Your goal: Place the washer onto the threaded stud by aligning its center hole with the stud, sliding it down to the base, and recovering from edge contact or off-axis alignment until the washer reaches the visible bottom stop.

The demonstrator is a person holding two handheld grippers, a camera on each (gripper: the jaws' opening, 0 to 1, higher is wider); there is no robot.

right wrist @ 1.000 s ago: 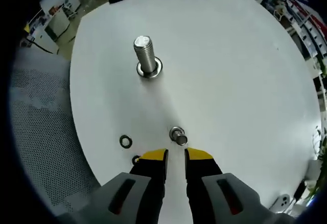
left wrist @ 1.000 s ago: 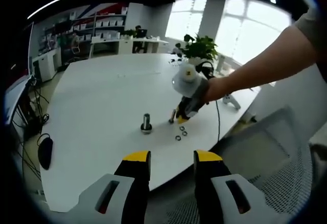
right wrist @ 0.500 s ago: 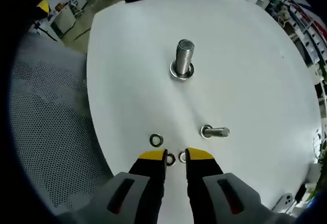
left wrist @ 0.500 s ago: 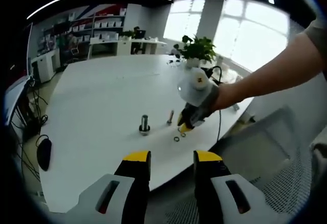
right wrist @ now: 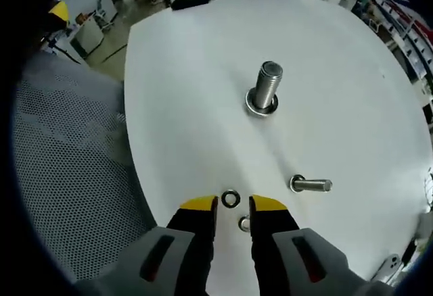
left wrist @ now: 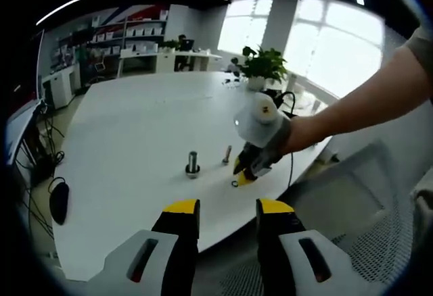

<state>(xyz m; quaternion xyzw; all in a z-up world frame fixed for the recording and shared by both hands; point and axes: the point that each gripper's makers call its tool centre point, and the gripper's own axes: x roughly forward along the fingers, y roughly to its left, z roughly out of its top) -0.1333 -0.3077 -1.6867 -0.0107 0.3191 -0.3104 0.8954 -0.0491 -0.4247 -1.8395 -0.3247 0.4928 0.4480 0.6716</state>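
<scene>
In the right gripper view, the right gripper [right wrist: 232, 205] hangs low over the white round table [right wrist: 203, 73], its yellow-tipped fingers [right wrist: 198, 205] set narrowly apart with nothing between them. A small dark steel washer [right wrist: 231, 198] lies flat on the table right at the mouth of the gap between the tips, and a second small washer [right wrist: 243, 224] lies inside the gap, nearer the palm, close to the right finger. Whether either finger touches a washer is hard to tell at this size. A little beyond the right finger and off to that side, a loose grey bolt [right wrist: 310, 185] lies on its side. Well ahead stands the upright threaded steel stud [right wrist: 266, 88] on its flat round base.

In the left gripper view, the left gripper [left wrist: 227, 207] is held back off the table edge, its fingers moderately open and empty.

This looks like the pick-up step: no washer is on the stud yet. The next move probably calls for settling the tips around one washer only, closing on its rim, then lifting clear of the bolt towards the stud.
</scene>
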